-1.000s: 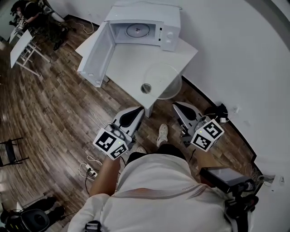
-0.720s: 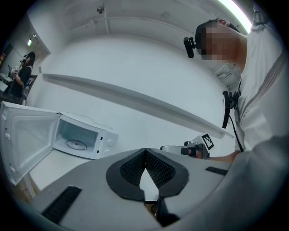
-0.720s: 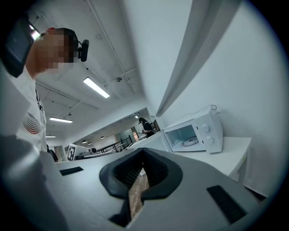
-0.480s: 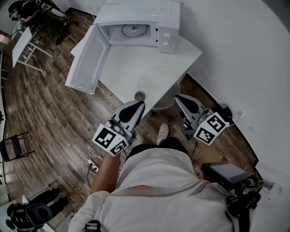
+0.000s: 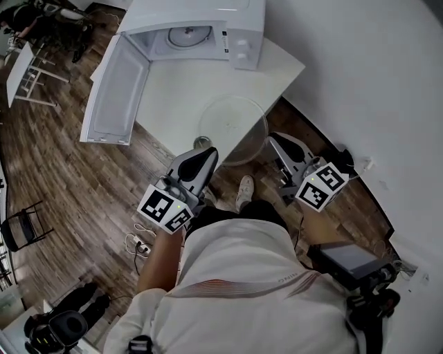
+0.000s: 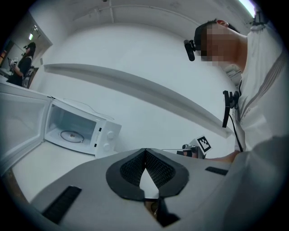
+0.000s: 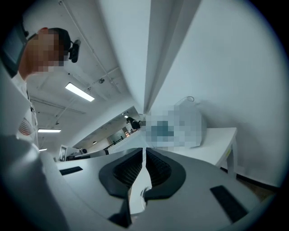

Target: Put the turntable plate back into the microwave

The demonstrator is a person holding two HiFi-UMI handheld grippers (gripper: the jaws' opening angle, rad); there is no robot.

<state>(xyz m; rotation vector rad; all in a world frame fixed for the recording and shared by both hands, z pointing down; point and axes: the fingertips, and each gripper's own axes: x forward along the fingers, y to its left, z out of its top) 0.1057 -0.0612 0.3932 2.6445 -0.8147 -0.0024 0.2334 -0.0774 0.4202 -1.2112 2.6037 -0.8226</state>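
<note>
- Black ribbed pads [image 6: 133, 168] of the left gripper [image 6: 145, 151] are pressed together, nothing caught between them.
- Pads [image 7: 124, 173] of the right gripper [image 7: 144, 151] are likewise closed tight and empty.
- Both grippers are held near the front of the white table [image 5: 173, 97], left [image 5: 206, 152] and right [image 5: 274, 140] flanking the plate's near side; no contact is seen.
- The glass turntable plate [image 5: 232, 124] is lying on the table's near corner, seemingly overhanging the edge, not yet gripped.
- The microwave [image 5: 208, 17] is set at the far end, well apart from the plate, door [image 5: 114, 90] swung fully open, roller ring [image 5: 183, 36] seen in the cavity.
- Judged early: the door is open; opening the jaws, grasping, carrying and seating the plate on the ring are all left.
</note>
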